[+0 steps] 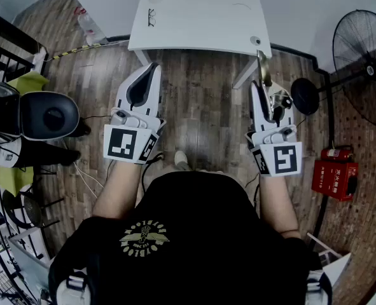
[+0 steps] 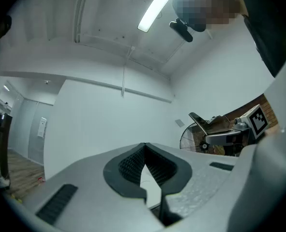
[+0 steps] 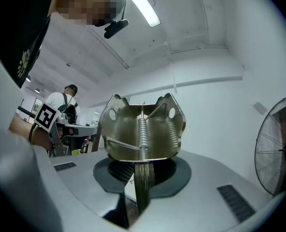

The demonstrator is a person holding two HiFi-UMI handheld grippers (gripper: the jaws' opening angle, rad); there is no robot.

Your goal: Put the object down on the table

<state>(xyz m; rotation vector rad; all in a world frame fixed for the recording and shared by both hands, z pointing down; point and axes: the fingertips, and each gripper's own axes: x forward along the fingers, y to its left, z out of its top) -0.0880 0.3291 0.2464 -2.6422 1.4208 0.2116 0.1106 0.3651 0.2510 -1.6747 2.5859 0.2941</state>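
A brass-coloured metal spring clip [image 3: 143, 129] stands up between the pads of my right gripper [image 3: 142, 178], which is shut on the clip's lower handle. In the head view the clip [image 1: 263, 70] sticks out past the right gripper [image 1: 257, 89], just short of the near right corner of the white table [image 1: 200, 24]. My left gripper [image 1: 151, 68] is held in the air before the table's near left corner. Its jaws meet at the tips with nothing between them [image 2: 143, 151]. From the left gripper view, the right gripper with the clip [image 2: 208, 123] shows at the right.
A pair of glasses [image 1: 151, 16] lies on the table's left side, and a small round thing [image 1: 256, 40] sits at its near right corner. A standing fan [image 1: 366, 43] and a red box [image 1: 334, 176] are at the right, a black chair [image 1: 48, 116] at the left. The floor is wood.
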